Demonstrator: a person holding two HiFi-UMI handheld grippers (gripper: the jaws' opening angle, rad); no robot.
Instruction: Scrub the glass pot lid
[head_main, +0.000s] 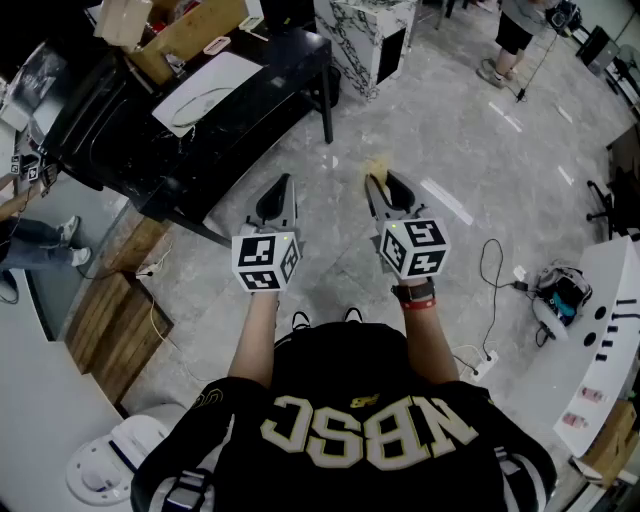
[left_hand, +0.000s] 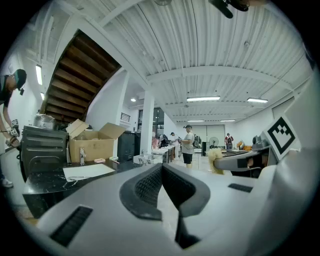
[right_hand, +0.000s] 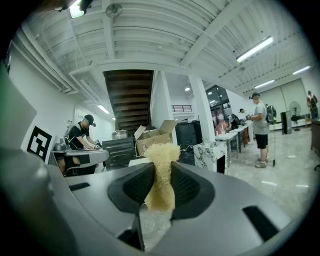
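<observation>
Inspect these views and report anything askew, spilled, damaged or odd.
Only the yellow sponge: the right hand-held gripper pinches it into a thin waist, its top bulging above the jaws. Nothing looks spilled or broken.

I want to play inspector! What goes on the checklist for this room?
Surface: black marble-look table, up left, away from the person.
Job's things: yellow fuzzy sponge; what looks like a round glass pot lid on a white sheet.
Clutter: open brown cardboard box on the table.
Grippers: left hand-held gripper shut, empty; right hand-held gripper shut on the sponge.
Cables: black cable on the grey floor.
Surroundings: dark wooden staircase; people standing around.
</observation>
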